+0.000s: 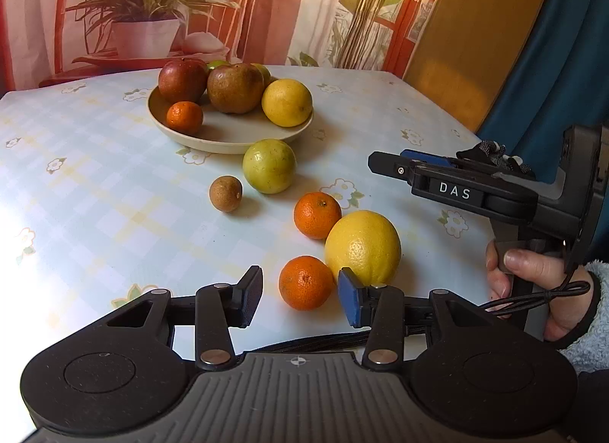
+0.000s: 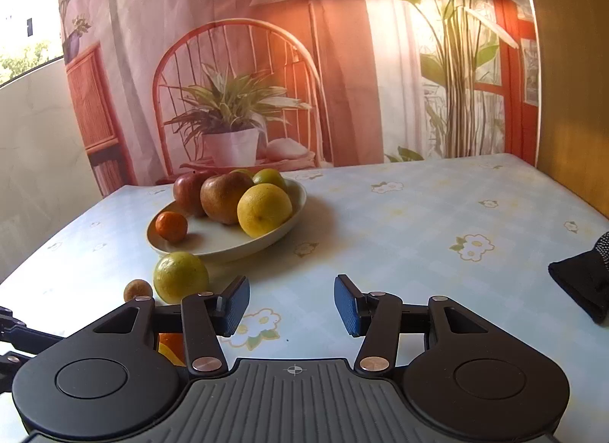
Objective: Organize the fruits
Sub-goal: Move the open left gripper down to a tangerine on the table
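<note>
1. Nearest of all, the black left gripper (image 1: 300, 300) hangs low over the table with its jaws spread; a small orange mandarin (image 1: 305, 282) sits in the gap between the pads, and I cannot tell whether either pad touches it.
2. Just past the blue pad, at about one o'clock, lies a large yellow citrus fruit (image 1: 362, 247); a second small orange mandarin (image 1: 317, 215) appears to touch it on its far side.
3. Further toward twelve o'clock, a round yellow-green fruit (image 1: 269, 171) rests just beside the rim of a shallow cream bowl (image 1: 232, 136); a small brown round fruit (image 1: 225, 193) sits near it at eleven o'clock.
4. Inside the bowl are a third mandarin (image 1: 184, 117), a dark red apple (image 1: 182, 79), a brown-red apple (image 1: 235, 88) and a yellow orange (image 1: 287, 102); green fruit peeks out behind them.
5. At three o'clock a hand (image 1: 533, 283) in a pale blue fleece sleeve holds the black right gripper (image 2: 292, 306) by its handle; its jaws stand wide apart over the pale blue flower-print tablecloth (image 2: 399, 222), holding nothing.
6. From the right gripper's side, a dark knitted glove (image 2: 586, 283) lies at three o'clock near the table edge.
7. Behind the table hangs a printed backdrop (image 2: 236, 100) of a potted plant on a cane chair.
</note>
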A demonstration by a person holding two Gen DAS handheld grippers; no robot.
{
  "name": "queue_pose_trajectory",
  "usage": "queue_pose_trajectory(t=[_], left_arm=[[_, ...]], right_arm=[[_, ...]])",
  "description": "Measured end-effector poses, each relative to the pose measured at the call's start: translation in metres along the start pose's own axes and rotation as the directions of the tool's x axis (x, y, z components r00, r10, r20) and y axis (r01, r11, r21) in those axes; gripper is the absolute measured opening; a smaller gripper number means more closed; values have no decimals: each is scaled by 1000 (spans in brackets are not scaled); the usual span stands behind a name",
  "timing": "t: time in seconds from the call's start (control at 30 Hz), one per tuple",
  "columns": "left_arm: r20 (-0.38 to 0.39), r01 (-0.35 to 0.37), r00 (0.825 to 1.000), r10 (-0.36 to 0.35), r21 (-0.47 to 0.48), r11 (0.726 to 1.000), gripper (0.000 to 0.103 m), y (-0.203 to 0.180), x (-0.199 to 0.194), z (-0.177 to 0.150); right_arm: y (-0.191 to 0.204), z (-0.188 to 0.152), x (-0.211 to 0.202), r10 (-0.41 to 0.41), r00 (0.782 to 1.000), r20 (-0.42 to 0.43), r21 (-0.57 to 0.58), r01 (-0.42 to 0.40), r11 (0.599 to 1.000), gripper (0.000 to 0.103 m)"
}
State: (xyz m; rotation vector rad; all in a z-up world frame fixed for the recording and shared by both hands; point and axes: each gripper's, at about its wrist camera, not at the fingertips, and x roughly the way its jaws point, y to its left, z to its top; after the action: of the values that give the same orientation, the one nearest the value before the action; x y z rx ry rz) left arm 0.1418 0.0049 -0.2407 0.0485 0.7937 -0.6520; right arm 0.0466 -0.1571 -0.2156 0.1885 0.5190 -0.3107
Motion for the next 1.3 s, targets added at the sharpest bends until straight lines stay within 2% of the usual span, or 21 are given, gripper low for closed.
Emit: queue_pose_trajectory(t=[0.07, 0.13, 0.33, 0.83, 1.1, 1.17, 1.3], left_arm=[[-18, -12, 1000, 12, 15, 1000, 39, -1, 5, 1], [-15, -2, 1000, 2, 7, 1000, 38, 0, 6, 2], [4, -14, 1000, 14, -12, 1000, 37, 4, 6, 8], [49, -76, 996, 79, -52, 996, 37, 20, 5, 19], [47, -156, 986, 160, -91, 984, 37, 38, 6, 26], [62, -135, 988, 144, -130, 982, 37, 46, -2, 27], [104, -43, 993, 60, -161, 986, 38, 51, -16, 27]], right_arm=[[4, 5, 1, 9, 1000, -24, -8, -9, 1000, 47], [9, 11, 3, 22, 998, -54, -20, -23, 1000, 47], [25, 25, 8, 61, 991, -120, -46, -67, 997, 47], [39, 38, 11, 59, 982, -178, -72, -73, 995, 47], [42, 41, 15, 52, 977, -207, -71, -68, 995, 46], [44, 41, 15, 49, 976, -212, -79, -67, 995, 46], [46, 41, 16, 50, 974, -221, -82, -69, 994, 46]])
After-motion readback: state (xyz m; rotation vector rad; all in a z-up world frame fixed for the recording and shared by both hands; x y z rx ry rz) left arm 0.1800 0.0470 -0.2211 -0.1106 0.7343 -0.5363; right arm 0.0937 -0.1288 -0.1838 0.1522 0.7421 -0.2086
